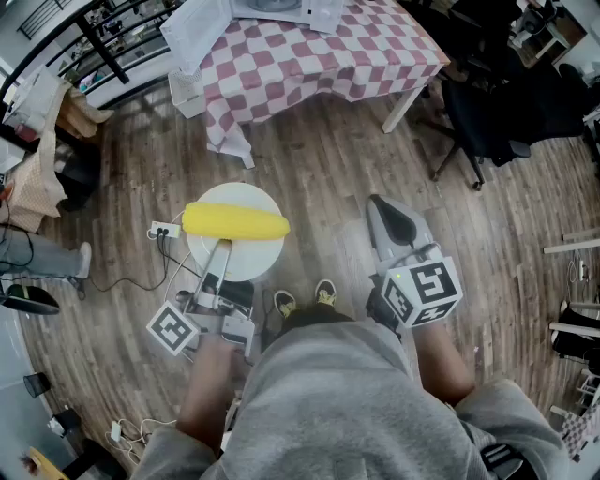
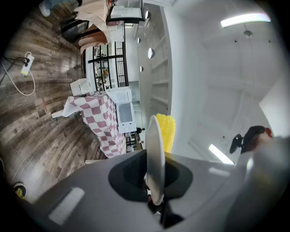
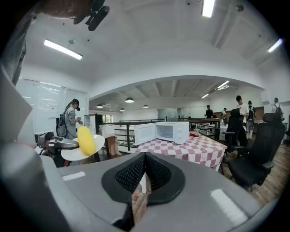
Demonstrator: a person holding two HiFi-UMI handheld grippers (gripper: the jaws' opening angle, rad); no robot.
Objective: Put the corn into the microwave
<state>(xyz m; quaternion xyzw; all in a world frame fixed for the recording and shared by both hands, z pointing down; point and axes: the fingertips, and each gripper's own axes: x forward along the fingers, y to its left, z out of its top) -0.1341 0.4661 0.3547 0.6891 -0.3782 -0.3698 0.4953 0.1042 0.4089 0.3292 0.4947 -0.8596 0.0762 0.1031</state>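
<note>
The corn (image 1: 235, 222) lies on its side across a round white plate (image 1: 246, 265), and I see it nowhere near the microwave (image 1: 281, 9) yet. It is out in mid-air over the wooden floor (image 1: 328, 159), well short of the table (image 1: 319, 56).

My left gripper (image 1: 221, 253) carries the plate by its near rim. In the left gripper view the plate stands edge-on right in the cleft of the jaws, which are pinched onto it, and the yellow cob sits against the plate's far face. The fingers touch only the plate, not the corn.

My right gripper (image 1: 378, 204) hangs beside it to the right, apart from the plate. Its jaws are drawn together with nothing between them. In the right gripper view I see the plate and cob off to the left and the microwave straight ahead.

The microwave stands on the table under a red-and-white checked cloth, with its door (image 1: 197, 33) swung wide open towards the left of the head view. A black office chair (image 1: 487, 112) sits just off the table's right end. A white power strip (image 1: 164, 229) with its cable lies on the floor just left of the plate. The person's shoes (image 1: 325, 292) show below, between the two grippers.
</note>
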